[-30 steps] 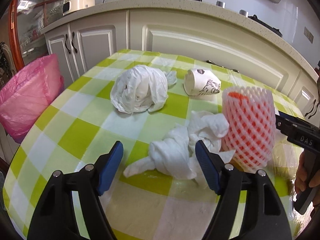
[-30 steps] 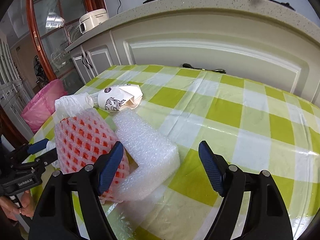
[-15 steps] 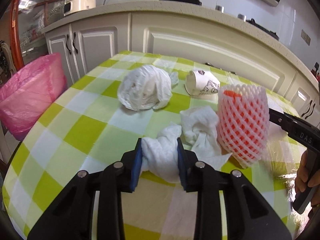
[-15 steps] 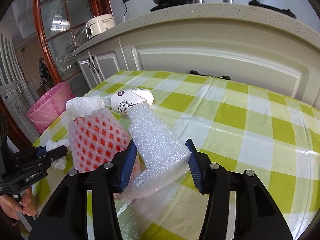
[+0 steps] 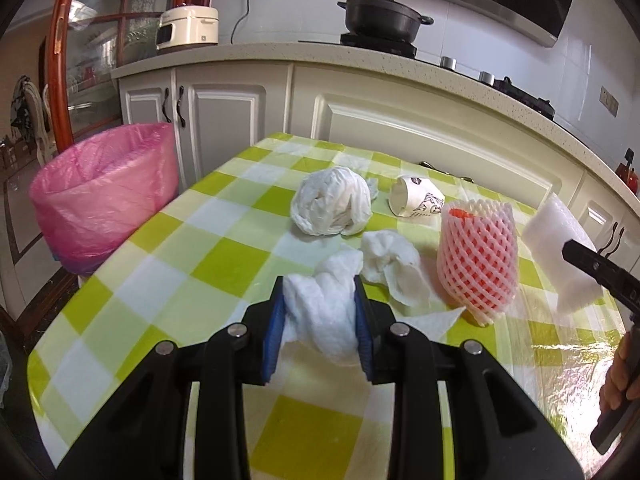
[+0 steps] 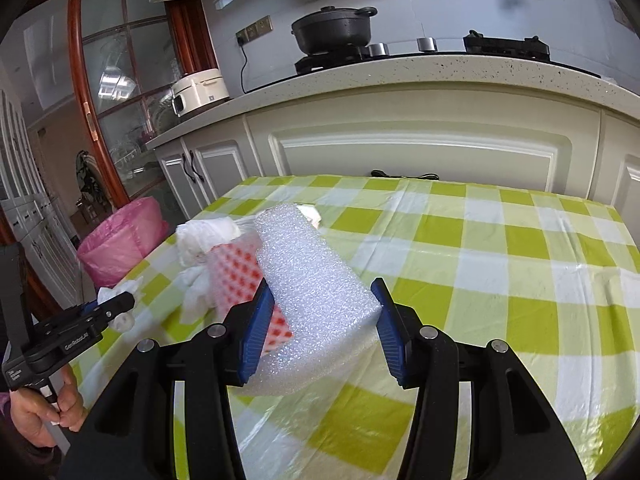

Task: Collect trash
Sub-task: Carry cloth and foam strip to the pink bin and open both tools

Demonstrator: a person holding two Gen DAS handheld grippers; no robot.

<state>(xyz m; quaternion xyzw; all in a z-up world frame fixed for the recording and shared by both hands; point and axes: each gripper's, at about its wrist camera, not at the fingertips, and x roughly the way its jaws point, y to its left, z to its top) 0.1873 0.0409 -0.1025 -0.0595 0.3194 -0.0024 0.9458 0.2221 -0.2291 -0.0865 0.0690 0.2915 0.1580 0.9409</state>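
While the left wrist view is showing the left gripper [image 5: 320, 312] squeezing a crumpled white paper towel [image 5: 324, 320] between its blue pads, nearly closed on it, the right wrist view is showing the right gripper [image 6: 324, 320] pinching a white foam sheet [image 6: 312, 292], its jaws about half closed and both pads touching the foam. Only the left view is giving a clear look at the paper cup [image 5: 416, 202] lying on its side at about one o'clock and the balled white plastic bag [image 5: 332, 208] at twelve o'clock; in the right view the cup is almost wholly hidden behind the foam. Counting the trash on the checked tablecloth [image 5: 224, 256]: one towel in the left claw with its loose tail lying at one o'clock, one bag, one cup, one pink foam fruit net [image 5: 476, 256] standing upright at two o'clock, and one foam sheet. One pink-lined bin [image 5: 104, 192] is standing off the table's edge at ten o'clock. Whether the gripped towel is lifting clear of the cloth is hard to tell, and the foam sheet's lower end is lying behind the right claw's pads.
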